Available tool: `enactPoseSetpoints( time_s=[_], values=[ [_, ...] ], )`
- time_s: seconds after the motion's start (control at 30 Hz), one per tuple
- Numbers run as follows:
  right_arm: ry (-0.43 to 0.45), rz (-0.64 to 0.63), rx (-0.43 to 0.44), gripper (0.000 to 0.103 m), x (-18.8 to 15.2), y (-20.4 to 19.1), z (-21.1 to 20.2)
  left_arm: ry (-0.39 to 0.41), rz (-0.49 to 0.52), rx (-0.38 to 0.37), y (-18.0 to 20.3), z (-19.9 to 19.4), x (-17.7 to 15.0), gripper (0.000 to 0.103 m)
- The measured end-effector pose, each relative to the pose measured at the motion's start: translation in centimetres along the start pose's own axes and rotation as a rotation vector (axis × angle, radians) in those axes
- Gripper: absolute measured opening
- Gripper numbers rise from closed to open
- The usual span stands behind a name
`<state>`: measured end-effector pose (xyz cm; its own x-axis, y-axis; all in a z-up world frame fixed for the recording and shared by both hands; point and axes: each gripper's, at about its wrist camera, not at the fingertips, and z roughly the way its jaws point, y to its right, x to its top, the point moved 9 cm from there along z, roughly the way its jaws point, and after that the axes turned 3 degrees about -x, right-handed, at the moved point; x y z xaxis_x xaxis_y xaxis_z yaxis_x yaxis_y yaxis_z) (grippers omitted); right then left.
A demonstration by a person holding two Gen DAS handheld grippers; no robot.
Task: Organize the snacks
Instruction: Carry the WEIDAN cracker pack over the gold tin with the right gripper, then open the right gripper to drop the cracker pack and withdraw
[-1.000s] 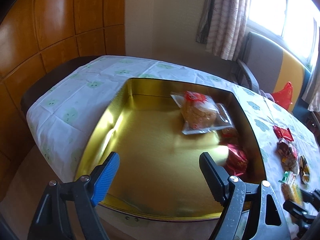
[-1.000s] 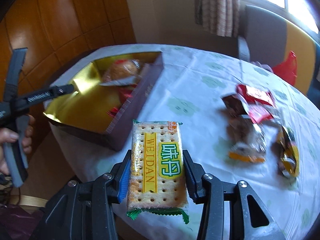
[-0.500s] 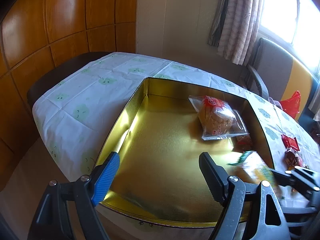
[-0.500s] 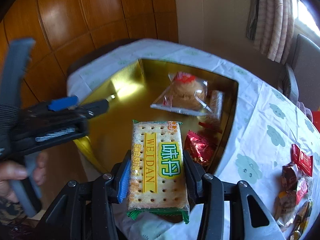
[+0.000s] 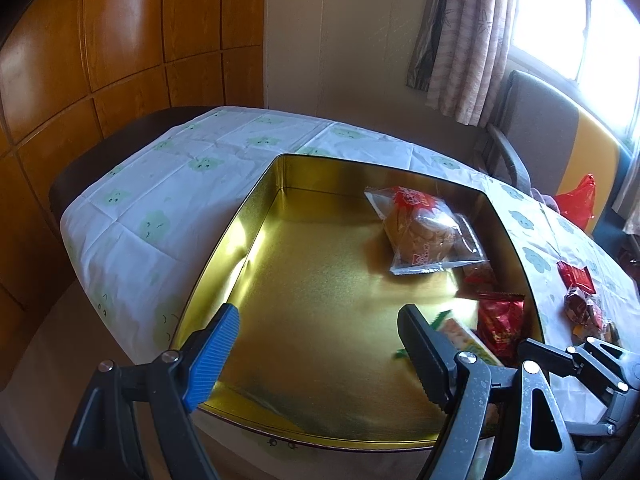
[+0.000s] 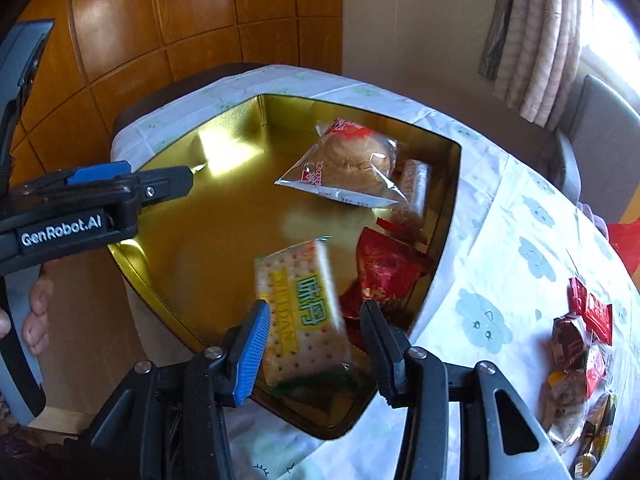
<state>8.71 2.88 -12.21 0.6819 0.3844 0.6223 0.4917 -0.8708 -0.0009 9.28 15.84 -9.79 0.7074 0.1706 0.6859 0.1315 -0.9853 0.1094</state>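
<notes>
A gold tin (image 5: 256, 224) (image 6: 448, 200) sits on the table. It holds a clear-wrapped bun (image 5: 420, 232) (image 6: 352, 160), a red packet (image 5: 500, 320) (image 6: 384, 272) and a small wrapped snack (image 6: 412, 188). A yellow-green cracker pack (image 6: 304, 312) (image 5: 464, 336) is blurred, loose between the open jaws of my right gripper (image 6: 316, 348), over the tin's near corner. My left gripper (image 5: 316, 344) is open and empty above the tin's near edge.
Several loose wrapped snacks (image 6: 576, 352) (image 5: 580, 300) lie on the white cloud-print tablecloth (image 6: 500, 264) right of the tin. A chair (image 5: 552, 132) with a red bag (image 5: 576, 204) stands beyond the table. Wood panelling (image 5: 120, 40) is at left.
My right gripper carried the cracker pack from over the table to over the tin, then opened; the pack is slipping out and tilting down. My left gripper stayed open.
</notes>
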Motion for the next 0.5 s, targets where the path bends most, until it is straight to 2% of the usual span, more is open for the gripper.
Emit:
enactPoseSetpoints(
  time_s=[0.23, 0.5],
  values=[
    [0.034, 0.064, -0.007, 0.048, 0.0, 0.9, -1.7, 0.009, 0.019, -0.016, 0.9, -0.5, 0.1, 0.082],
    [0.114, 0.142, -0.039, 0.048, -0.4, 2.5, -4.7, 0.013, 0.038, -0.031, 1.8, -0.8, 0.0, 0.082]
  ],
)
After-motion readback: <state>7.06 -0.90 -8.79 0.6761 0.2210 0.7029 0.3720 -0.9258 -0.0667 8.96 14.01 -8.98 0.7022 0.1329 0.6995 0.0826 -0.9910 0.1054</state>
